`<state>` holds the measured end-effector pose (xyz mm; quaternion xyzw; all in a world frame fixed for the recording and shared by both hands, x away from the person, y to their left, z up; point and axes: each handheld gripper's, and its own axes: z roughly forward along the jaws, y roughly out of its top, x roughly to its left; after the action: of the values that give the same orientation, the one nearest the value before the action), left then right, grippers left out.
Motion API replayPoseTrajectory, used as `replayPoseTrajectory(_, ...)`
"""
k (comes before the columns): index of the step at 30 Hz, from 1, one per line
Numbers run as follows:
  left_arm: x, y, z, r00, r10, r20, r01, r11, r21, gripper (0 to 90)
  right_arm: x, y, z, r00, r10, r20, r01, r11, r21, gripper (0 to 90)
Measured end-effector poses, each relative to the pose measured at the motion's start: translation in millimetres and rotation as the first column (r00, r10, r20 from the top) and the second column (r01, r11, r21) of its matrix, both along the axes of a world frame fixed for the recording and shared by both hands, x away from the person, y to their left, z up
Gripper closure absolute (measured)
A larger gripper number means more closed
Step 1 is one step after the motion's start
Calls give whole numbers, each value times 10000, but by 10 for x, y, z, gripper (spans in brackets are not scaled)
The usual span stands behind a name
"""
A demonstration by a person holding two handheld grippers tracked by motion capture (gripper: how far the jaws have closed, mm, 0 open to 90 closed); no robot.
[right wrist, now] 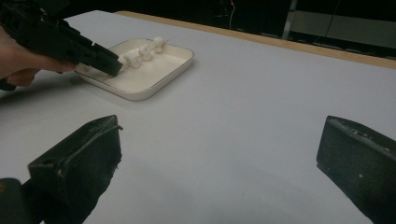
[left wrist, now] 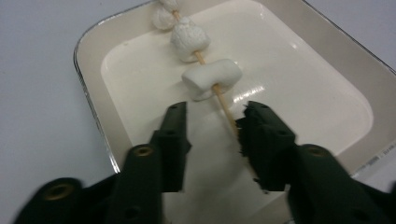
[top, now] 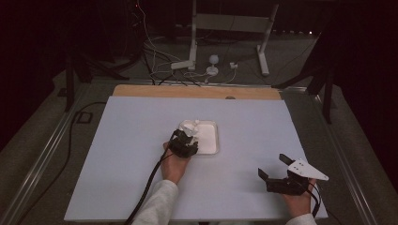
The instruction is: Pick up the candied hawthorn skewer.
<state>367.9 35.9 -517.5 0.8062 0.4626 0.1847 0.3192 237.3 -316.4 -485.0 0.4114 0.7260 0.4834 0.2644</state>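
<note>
Wooden skewer (left wrist: 223,103) | end hidden behind left gripper (left wrist: 212,123) jaws

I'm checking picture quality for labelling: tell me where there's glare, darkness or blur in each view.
High view: dim, room beyond the table nearly black. Left gripper view: sharp on the marshmallows, glare streaks on the tray, near jaws soft. Right gripper view: own jaws blurred, tray and left gripper clearer, dark backdrop.
</note>
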Motion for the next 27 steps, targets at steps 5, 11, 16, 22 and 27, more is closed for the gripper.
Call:
replayPoseTrajectory(5,37,50,25,9991,266,-329,-268,9996,-59,809,-2,10,1,10000,33,-21,-33,10000,-18,0)
replayPoseTrajectory(11,78,131,82,9955,345,-888,-377,9987,-351,900,6,4,-5,10000,36,-38,-36,10000,-9,1)
replayPoseTrajectory(16,7,187,153,9934,198,-1128,-257,9983,-515,900,6,0,-8,10000,20,-54,-20,10000,-7,1)
replayPoseTrajectory(22,-49,226,147,9884,-19,-1516,-74,9981,-608,896,6,20,-9,10000,48,-71,-49,10000,-46,1)
replayPoseTrajectory(27,-25,223,102,9844,-62,-1757,-43,9982,-592,893,2,23,-8,10000,49,-57,-49,10000,-44,1)
